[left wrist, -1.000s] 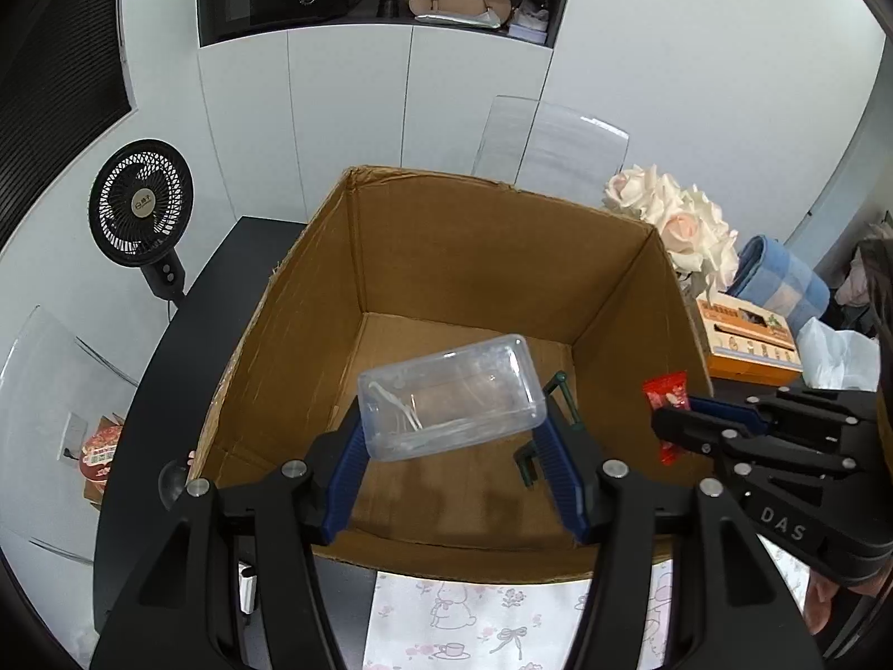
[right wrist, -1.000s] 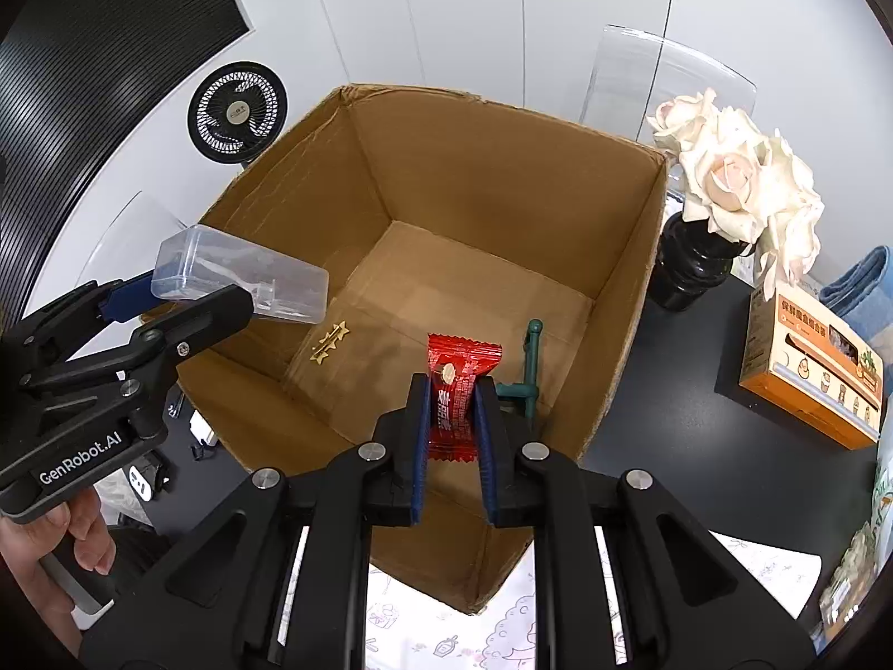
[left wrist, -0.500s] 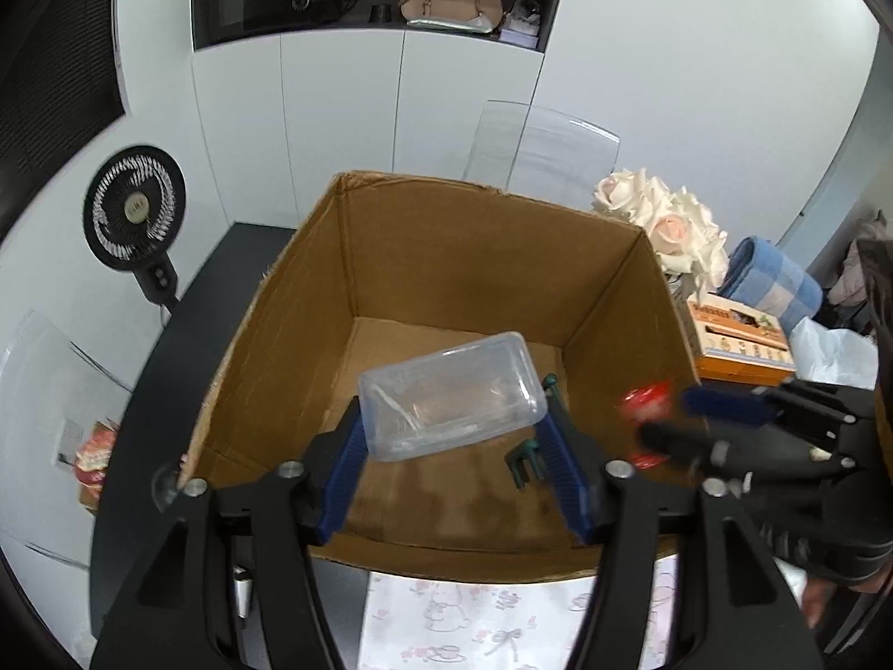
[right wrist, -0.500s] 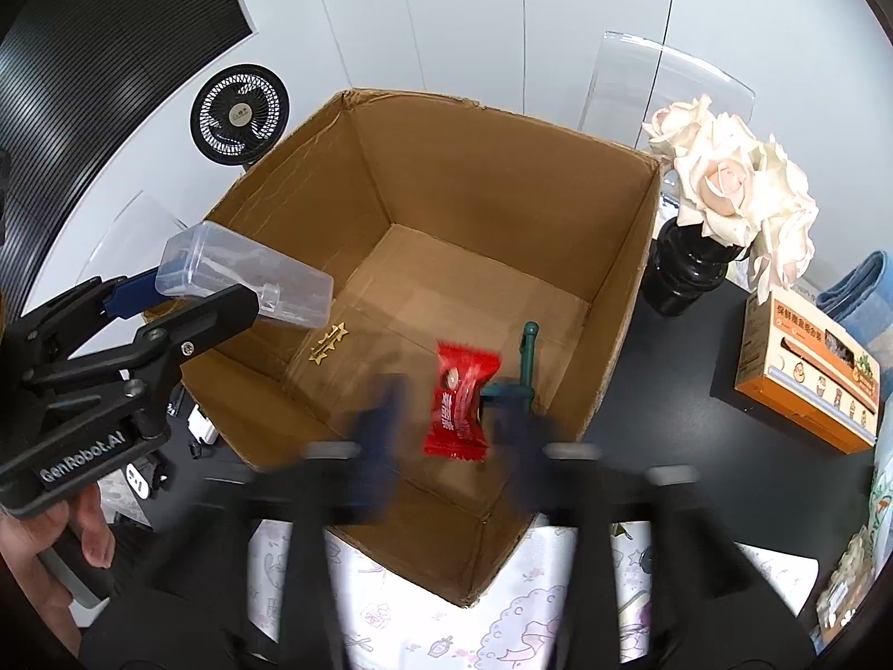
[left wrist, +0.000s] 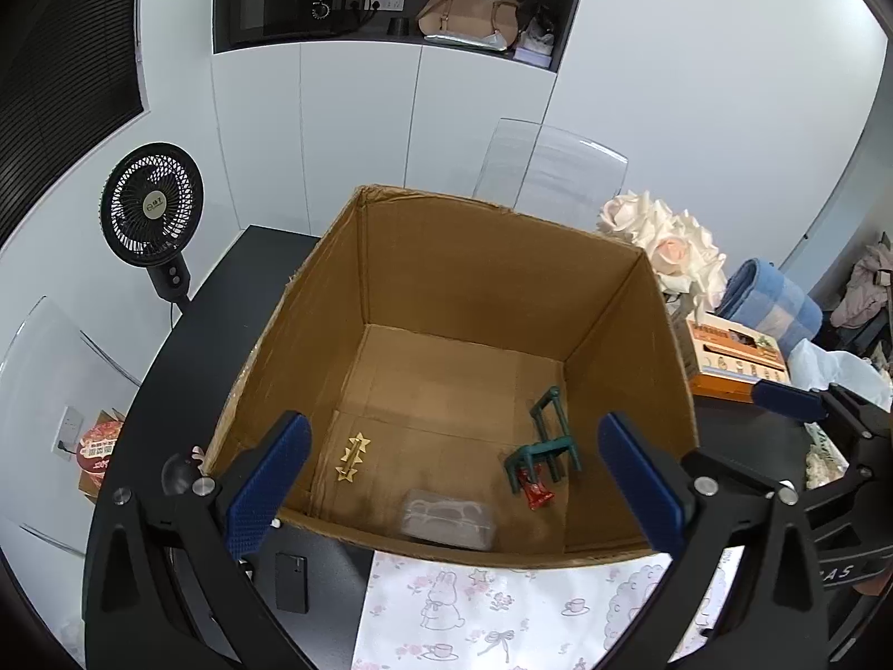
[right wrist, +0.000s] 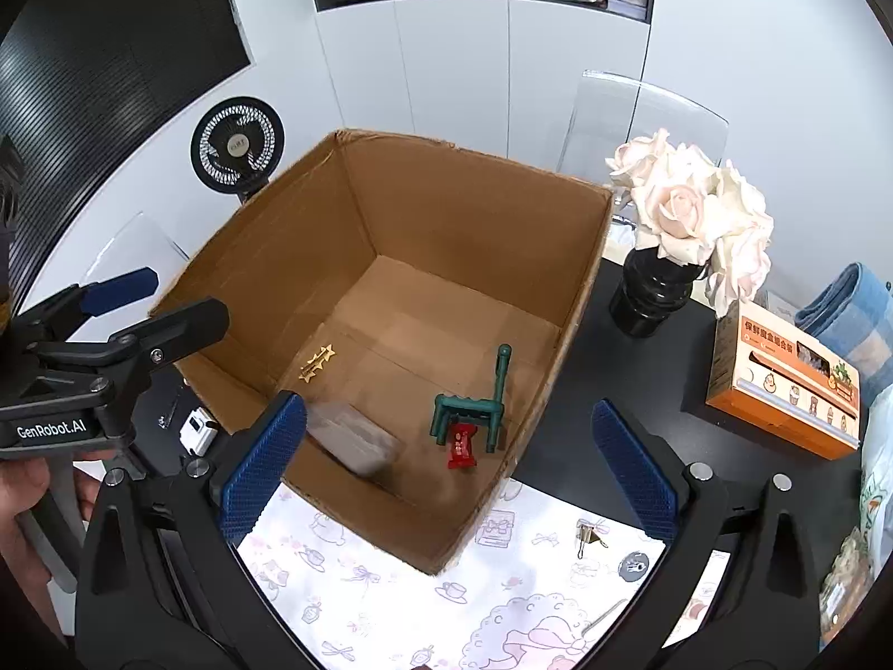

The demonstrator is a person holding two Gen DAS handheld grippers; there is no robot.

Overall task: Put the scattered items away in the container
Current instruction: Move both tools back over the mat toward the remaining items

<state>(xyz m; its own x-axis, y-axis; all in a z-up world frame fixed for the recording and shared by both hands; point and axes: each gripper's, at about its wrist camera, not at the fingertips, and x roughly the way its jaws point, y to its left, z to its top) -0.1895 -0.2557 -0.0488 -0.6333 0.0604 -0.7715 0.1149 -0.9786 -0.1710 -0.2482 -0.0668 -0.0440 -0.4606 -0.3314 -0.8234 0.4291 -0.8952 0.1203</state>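
The open cardboard box (left wrist: 480, 257) (right wrist: 474, 212) stands on the black table. On its floor lie a clear plastic case (left wrist: 449, 518) (right wrist: 354, 438), a red candy packet (left wrist: 534, 488) (right wrist: 461, 445), a small green toy chair (left wrist: 544, 441) (right wrist: 474, 405) and a gold star clip (left wrist: 351, 456) (right wrist: 317, 362). My left gripper (left wrist: 455, 491) hangs open above the box's near wall, nothing between its blue pads. My right gripper (right wrist: 446, 463) is open too, over the near right corner. A binder clip (right wrist: 590, 535) and a thin metal pin (right wrist: 605, 617) lie on the patterned mat (right wrist: 491, 603).
White roses in a black vase (right wrist: 653, 290), an orange carton (right wrist: 781, 379) and a blue towel (right wrist: 854, 318) stand right of the box. A black fan (left wrist: 152, 206) is at the far left. A dark card (left wrist: 291, 580) and a small white device (right wrist: 196, 429) lie near the box.
Both grippers opened: the clear case fell from the left one and the red candy packet from the right one, and both now lie on the box floor.
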